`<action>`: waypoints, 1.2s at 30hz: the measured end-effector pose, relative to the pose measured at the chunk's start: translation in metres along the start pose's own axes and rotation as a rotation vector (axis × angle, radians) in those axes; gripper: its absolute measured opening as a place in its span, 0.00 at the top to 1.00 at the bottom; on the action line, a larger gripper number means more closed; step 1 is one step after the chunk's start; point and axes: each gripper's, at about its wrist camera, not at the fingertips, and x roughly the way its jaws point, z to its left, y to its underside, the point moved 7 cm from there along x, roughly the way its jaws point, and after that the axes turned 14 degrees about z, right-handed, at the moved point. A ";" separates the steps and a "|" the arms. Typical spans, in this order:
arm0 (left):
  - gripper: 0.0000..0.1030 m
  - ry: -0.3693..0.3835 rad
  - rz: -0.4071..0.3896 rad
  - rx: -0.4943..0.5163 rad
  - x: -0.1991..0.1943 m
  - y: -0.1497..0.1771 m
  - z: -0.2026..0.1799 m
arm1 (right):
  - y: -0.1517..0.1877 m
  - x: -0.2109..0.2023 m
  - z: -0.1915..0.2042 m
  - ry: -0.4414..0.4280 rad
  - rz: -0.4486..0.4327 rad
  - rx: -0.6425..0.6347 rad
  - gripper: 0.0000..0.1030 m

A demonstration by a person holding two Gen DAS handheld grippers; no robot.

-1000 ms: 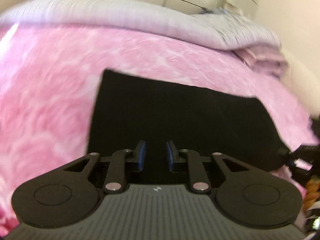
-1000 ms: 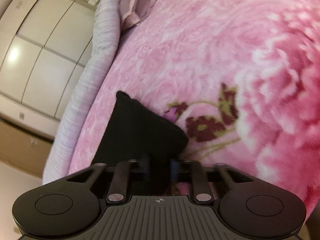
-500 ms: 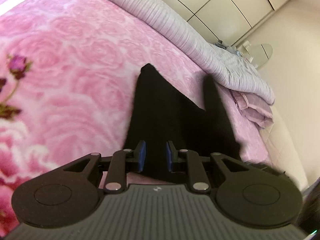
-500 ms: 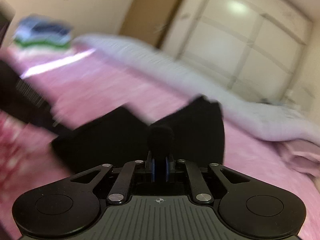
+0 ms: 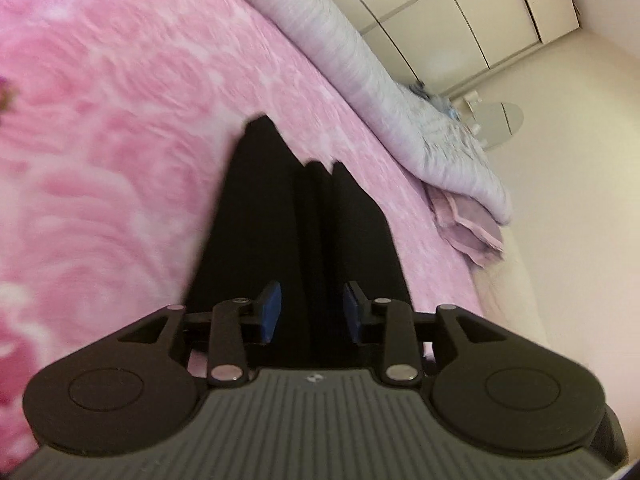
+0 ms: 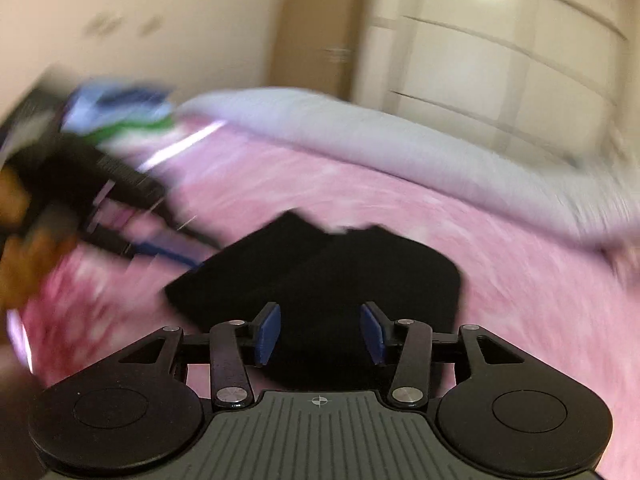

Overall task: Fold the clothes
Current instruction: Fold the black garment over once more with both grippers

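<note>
A black garment point(image 5: 304, 216) lies folded lengthwise on the pink rose blanket point(image 5: 120, 160), its two long halves side by side. My left gripper point(image 5: 312, 310) hovers at the garment's near end, its jaws opening, with black cloth showing below the gap and the blue pads clear of it. In the right wrist view the same garment point(image 6: 328, 268) spreads out ahead of my right gripper point(image 6: 320, 330), whose jaws are opening wide with nothing pinched. The left gripper point(image 6: 200, 252) appears there as a blur at the garment's left corner, held by a hand point(image 6: 20, 248).
A rolled grey-lilac duvet point(image 5: 360, 64) runs along the far side of the bed, with a folded pink cover point(image 5: 468, 228) at its end. A stack of folded clothes point(image 6: 120, 108) sits at the bed's far left. A white wardrobe point(image 6: 500, 60) stands behind.
The right gripper has let go of the black fold it was pinching and its jaws have spread. The left jaws have widened. The garment's halves now lie closer together.
</note>
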 end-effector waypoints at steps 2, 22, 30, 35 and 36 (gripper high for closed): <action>0.63 0.009 0.045 -0.007 0.014 -0.009 -0.002 | -0.011 0.006 -0.047 -0.031 0.058 0.194 0.55; 0.87 0.120 0.138 0.057 0.077 -0.068 -0.024 | -0.048 0.140 -0.151 -0.132 0.592 0.369 0.91; 0.88 0.009 0.009 0.183 0.018 -0.079 -0.021 | -0.075 0.131 -0.101 -0.144 0.546 0.231 0.95; 0.88 -0.005 0.023 0.097 0.019 -0.074 0.017 | -0.078 0.134 -0.075 -0.118 0.543 0.137 0.95; 0.88 -0.003 0.027 0.085 0.021 -0.072 0.022 | -0.078 0.135 -0.073 -0.108 0.540 0.126 0.95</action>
